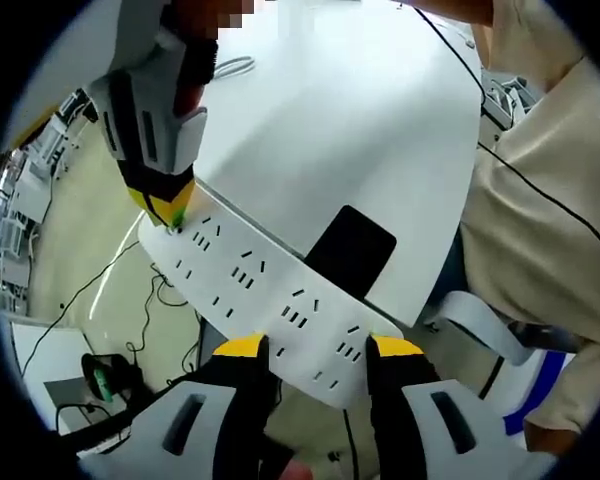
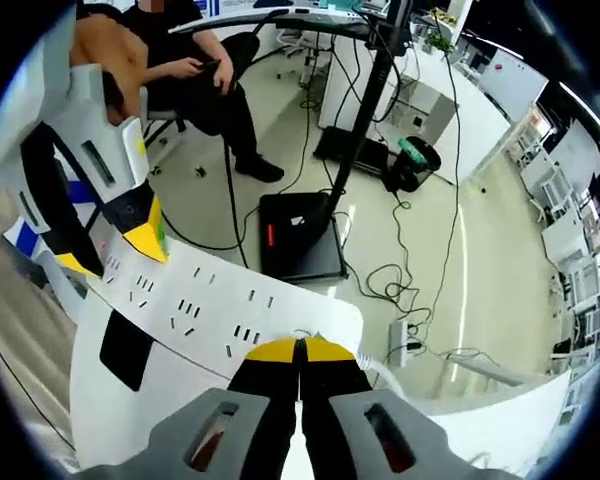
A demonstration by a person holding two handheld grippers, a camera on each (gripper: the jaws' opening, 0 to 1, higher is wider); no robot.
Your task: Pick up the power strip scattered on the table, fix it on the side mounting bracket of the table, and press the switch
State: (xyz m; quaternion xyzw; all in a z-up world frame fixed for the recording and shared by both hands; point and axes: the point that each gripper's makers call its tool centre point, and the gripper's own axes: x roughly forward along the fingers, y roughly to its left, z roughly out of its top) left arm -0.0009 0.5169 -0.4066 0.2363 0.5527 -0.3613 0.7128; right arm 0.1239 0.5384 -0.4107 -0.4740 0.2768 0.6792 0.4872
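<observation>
A long white power strip (image 1: 265, 285) with several socket slots lies along the edge of the white table (image 1: 340, 110). My left gripper (image 1: 318, 348) is shut on its near end, one yellow-tipped jaw on each long side. My right gripper (image 1: 170, 208) comes in from the upper left with its jaws together, tips touching the strip's far end, where a green spot shows. In the right gripper view, the right gripper (image 2: 300, 349) is shut, its tips against the end of the power strip (image 2: 210, 300), and the left gripper (image 2: 108, 252) straddles the other end. A flat black rectangle (image 1: 350, 250) sits behind the strip.
A person in beige clothing (image 1: 540, 200) stands close on the right. Below the table edge the floor holds loose cables (image 2: 400, 280), the black base of a stand (image 2: 300, 240) and another power strip (image 2: 400, 340). A seated person (image 2: 195, 70) is farther off.
</observation>
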